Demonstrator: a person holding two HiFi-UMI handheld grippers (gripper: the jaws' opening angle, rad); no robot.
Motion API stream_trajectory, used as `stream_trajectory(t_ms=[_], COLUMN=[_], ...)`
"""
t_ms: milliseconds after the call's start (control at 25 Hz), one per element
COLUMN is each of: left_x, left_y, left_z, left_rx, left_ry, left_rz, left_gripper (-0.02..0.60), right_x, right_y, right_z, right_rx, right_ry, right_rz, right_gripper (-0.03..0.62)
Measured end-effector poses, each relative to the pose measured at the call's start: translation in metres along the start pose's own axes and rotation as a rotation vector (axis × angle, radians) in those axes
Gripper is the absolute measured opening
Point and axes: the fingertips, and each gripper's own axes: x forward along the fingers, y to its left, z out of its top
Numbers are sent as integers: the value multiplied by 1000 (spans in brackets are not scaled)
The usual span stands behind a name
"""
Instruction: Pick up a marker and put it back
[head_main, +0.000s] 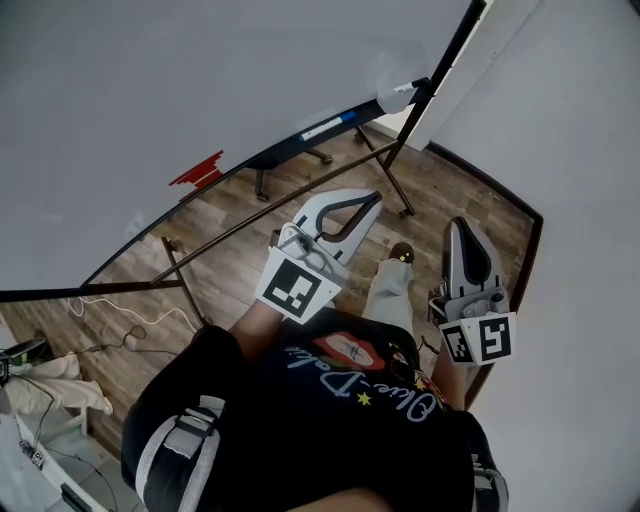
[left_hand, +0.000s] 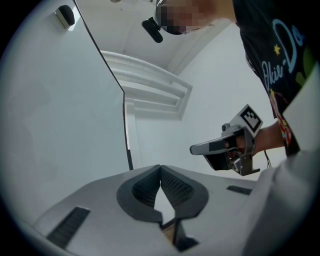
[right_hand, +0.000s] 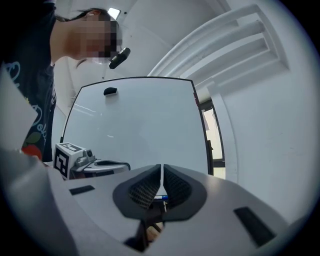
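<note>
A marker with a blue band (head_main: 330, 127) lies on the whiteboard's tray (head_main: 290, 145), far ahead of both grippers. In the right gripper view a bit of that blue marker (right_hand: 161, 198) shows low behind the jaws. My left gripper (head_main: 372, 200) is held in the air in front of me, its jaws shut on nothing; its tips meet in the left gripper view (left_hand: 160, 167). The right gripper (head_main: 457, 224) hangs to its right, also shut and empty, pads together (right_hand: 162, 166). Each gripper shows in the other's view: the right one (left_hand: 192, 149) and the left one (right_hand: 127, 164).
The whiteboard (head_main: 180, 90) on a wheeled dark metal stand (head_main: 385, 160) fills the upper left, with red marks (head_main: 197, 170) near its lower edge. A white object (head_main: 400, 90) sits at the tray's far end. White walls close in at right. Cables (head_main: 120, 310) lie on the wood floor.
</note>
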Motion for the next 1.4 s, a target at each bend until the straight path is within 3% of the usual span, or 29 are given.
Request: stream_trajectory(t_ms=[280,480,1000,1400], left_x=[33,63,124,154], left_y=[31,52,78,91], left_z=[-8,-15,-28,-39], left_rx=[58,41,76,90], left_ry=[41,57,144,193], left_rz=[141,245,381,492], left_gripper=[5,5,5,5], right_x=[52,87,146,180], right_y=[-54,-82,-137,-165], right_z=[4,0,-8,-26], right_rx=[5,13,49,60], right_ry=[-51,-39,-24,27], right_rz=[110,215,382,496], right_gripper=[3,3,5,46])
